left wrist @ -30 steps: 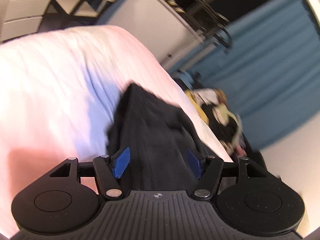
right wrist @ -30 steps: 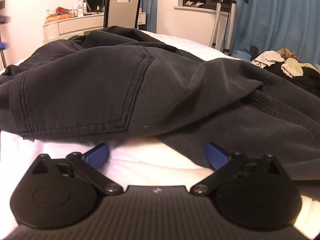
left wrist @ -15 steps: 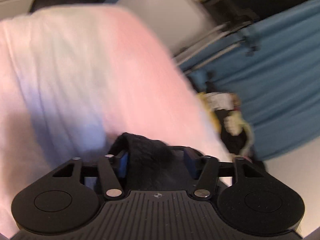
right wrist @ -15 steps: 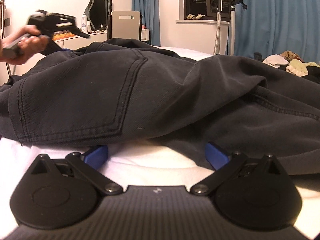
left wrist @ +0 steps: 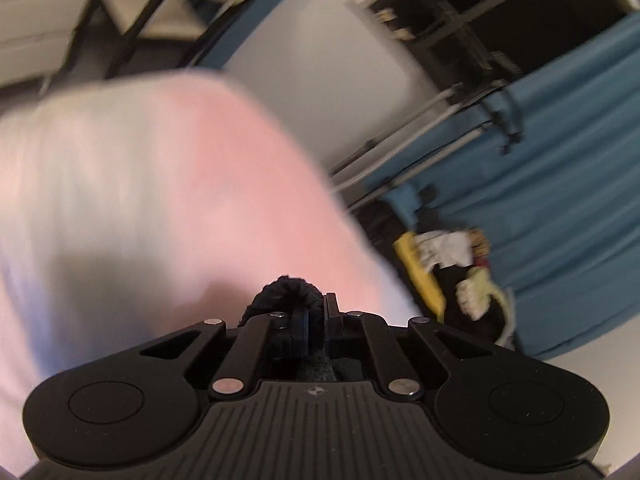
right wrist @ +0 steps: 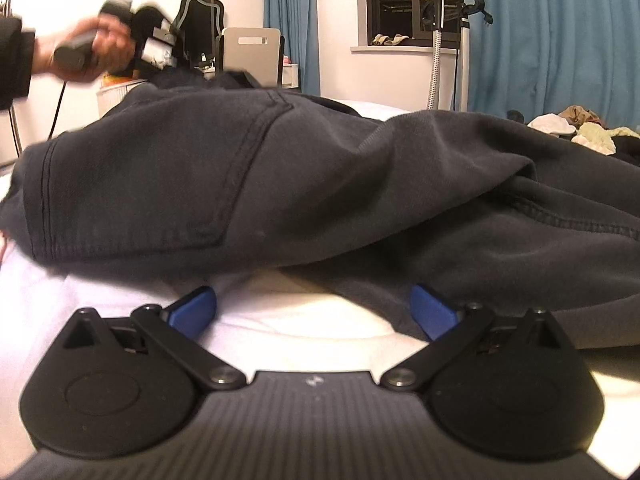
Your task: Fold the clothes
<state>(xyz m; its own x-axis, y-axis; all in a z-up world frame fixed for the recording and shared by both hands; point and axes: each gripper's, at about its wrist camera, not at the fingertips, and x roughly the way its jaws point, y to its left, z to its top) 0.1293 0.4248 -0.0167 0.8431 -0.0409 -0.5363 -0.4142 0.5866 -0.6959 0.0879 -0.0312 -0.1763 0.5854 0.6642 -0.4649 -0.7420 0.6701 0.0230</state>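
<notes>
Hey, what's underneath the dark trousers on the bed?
Under the dark trousers lies a white bedsheet, bare only at the near edge by the open right claw. Anything further beneath the cloth is covered.

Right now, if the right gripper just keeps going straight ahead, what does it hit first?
Most likely the dark trousers. The right gripper is open and low over the white bedding, and the trousers' lower edge lies right ahead of its fingertips. How big the gap is I can't judge.

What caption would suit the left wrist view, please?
Left gripper shut on a fold of dark grey trousers above the pale pink bedsheet.
</notes>
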